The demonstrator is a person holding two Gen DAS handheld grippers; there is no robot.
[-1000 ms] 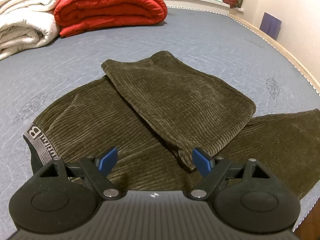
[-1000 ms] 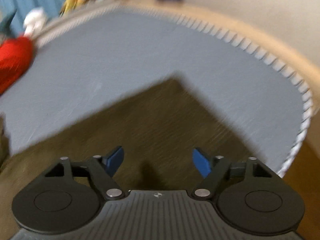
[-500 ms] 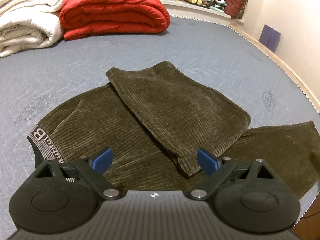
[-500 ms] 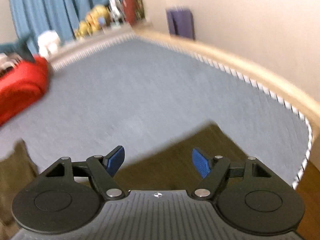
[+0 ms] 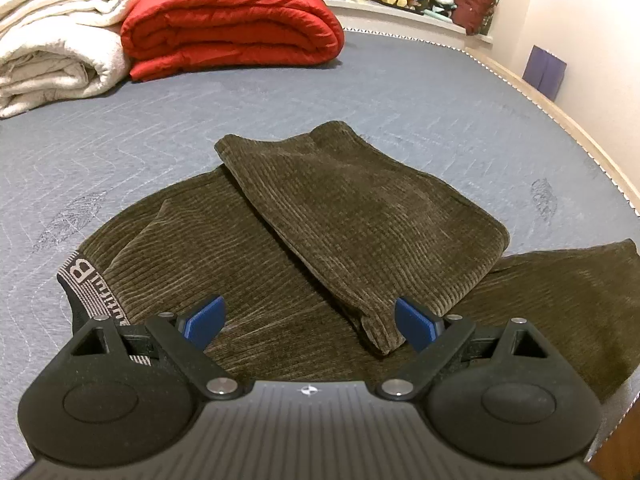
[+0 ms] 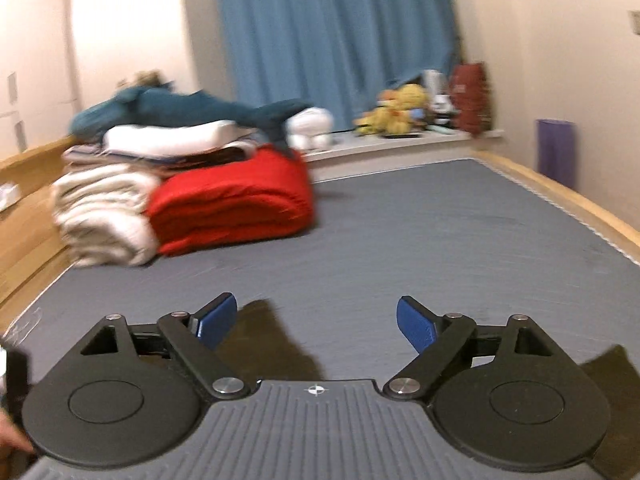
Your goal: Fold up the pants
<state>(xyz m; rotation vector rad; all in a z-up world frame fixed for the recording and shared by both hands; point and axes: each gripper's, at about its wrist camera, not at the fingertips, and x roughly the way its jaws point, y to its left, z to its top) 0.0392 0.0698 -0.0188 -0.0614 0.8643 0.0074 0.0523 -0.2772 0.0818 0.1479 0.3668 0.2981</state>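
Pants (image 5: 320, 240), olive corduroy, lie flat on the grey mattress (image 5: 420, 92), near its front edge. One leg (image 5: 352, 216) is folded back across the seat; the other leg (image 5: 568, 296) still runs out toward the mattress's right edge, so by judgement the fold is only partly done. The waistband (image 5: 82, 280) sits at the pants' left end.

Left gripper (image 5: 308, 322) hovers over the pants just beside the folded leg's cuff, fingers spread wide, nothing between them.

Right gripper (image 6: 316, 320) points across the mattress toward the red quilt (image 6: 236, 204); its jaws have just been opening and hold nothing.

Beyond the pants the mattress is bare up to the quilt and white blankets (image 5: 56, 40). The wooden rail (image 5: 560, 112) bounds the right side.
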